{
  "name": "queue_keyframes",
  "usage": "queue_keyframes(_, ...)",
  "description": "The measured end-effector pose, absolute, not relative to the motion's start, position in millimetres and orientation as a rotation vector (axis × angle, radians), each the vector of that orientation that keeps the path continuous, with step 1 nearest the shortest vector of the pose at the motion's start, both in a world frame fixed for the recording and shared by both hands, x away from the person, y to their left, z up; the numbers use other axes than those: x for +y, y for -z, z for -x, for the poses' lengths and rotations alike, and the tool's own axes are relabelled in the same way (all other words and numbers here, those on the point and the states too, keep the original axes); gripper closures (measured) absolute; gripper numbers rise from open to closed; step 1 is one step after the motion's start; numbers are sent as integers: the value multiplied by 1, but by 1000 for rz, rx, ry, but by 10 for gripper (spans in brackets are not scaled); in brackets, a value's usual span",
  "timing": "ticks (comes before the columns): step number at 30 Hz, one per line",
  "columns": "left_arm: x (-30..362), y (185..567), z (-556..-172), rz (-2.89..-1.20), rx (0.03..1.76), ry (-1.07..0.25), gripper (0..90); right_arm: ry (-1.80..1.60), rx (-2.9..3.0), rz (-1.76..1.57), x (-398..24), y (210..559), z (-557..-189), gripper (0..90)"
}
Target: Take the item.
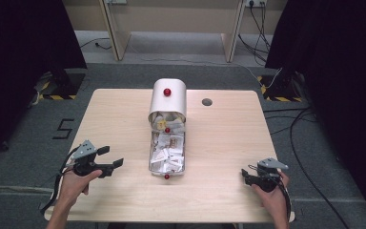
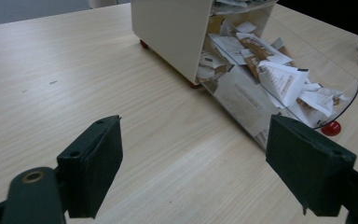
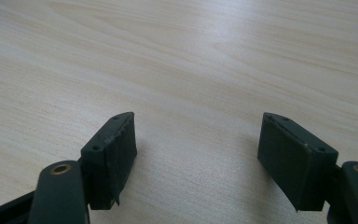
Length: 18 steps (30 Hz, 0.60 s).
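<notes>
Both grippers sit low near my edge of the table (image 1: 124,200) in the high view: my left gripper (image 1: 110,157) spread wide, my right gripper (image 1: 244,176) pointing left near the right corner. Between them, well apart from each, lies a cream bin (image 1: 169,98) with its clear section (image 1: 167,152) full of paper scraps.

From the left gripper view, my jaws stand wide, aimed at the bin (image 2: 172,32) and papers (image 2: 279,79); a red foot (image 2: 331,127) rests on the wood.

From the right gripper view, my jaws gape wide over bare wood (image 3: 177,60).
</notes>
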<state>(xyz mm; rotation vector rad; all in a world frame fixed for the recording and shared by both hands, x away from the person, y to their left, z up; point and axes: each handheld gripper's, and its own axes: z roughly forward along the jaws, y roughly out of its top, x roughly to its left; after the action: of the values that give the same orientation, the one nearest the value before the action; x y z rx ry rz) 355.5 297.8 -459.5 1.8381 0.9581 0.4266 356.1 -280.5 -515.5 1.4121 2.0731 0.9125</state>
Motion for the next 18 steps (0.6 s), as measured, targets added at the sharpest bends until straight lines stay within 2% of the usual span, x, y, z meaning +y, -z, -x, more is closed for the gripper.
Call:
queue_keyframes(10,278,456,-359,-1813,909,-332,246,-913,2073,-1411,-281,515,-356,286)
queue_keyframes(18,256,452,-359,-1872,849,-363,307,-913,2073,-1410,-281,516,-356,286)
